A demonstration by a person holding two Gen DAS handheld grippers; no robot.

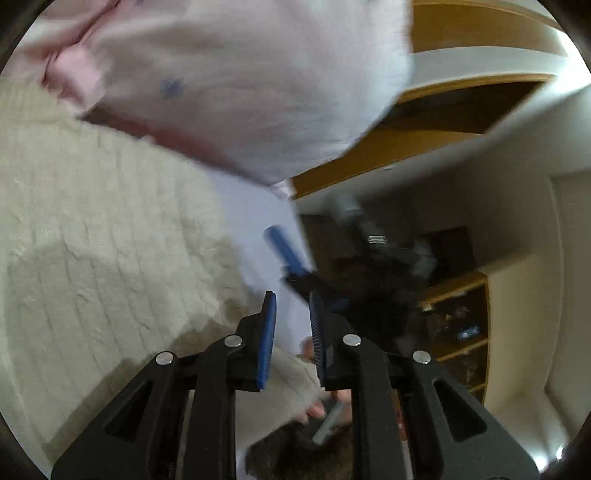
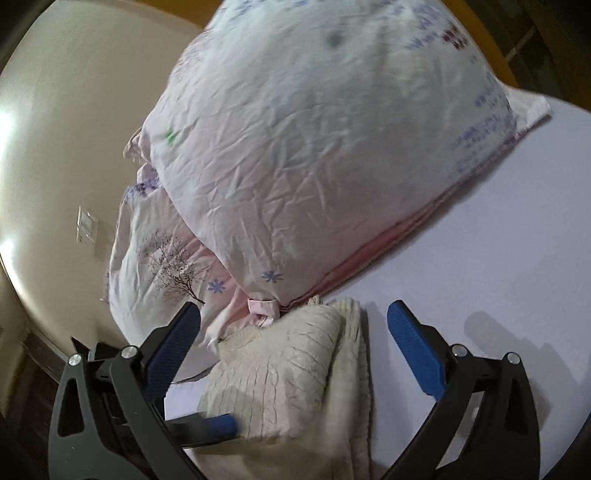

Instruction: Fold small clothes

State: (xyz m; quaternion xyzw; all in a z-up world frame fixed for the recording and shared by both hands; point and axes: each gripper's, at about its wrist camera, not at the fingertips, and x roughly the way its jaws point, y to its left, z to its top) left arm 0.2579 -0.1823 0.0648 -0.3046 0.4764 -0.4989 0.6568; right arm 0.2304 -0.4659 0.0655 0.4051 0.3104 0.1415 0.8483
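Cream cable-knit sweater [image 2: 295, 373]: thick ribbed wool-like knit, folded into a rough rectangle with a rounded upper edge. It lies on the pale lavender bed sheet [image 2: 480, 258], lower centre of the right wrist view; in the left wrist view it fills the left half of the frame [image 1: 92, 240].

The sweater's top edge touches a large puffy pillow in a crinkled white-pink cover printed with small blue flowers and a bare tree [image 2: 314, 147]. A pink fabric tie hangs at the pillow's lower seam.

Right hand-held gripper [image 2: 295, 350]: black frame, blue ribbed pads, jaws spread wide on either side of the sweater's upper part, nothing clamped. Whether it touches the knit, cannot tell.

Left hand-held gripper [image 1: 291, 336]: pads narrowly apart with a visible gap, nothing between them. It enters the right wrist view at lower left [image 2: 207, 428], its blue tip against the sweater's left edge.

Background, left wrist view: wooden headboard [image 1: 461, 33], upper right; wooden shelf unit [image 1: 461, 332], right. Frames blurred.
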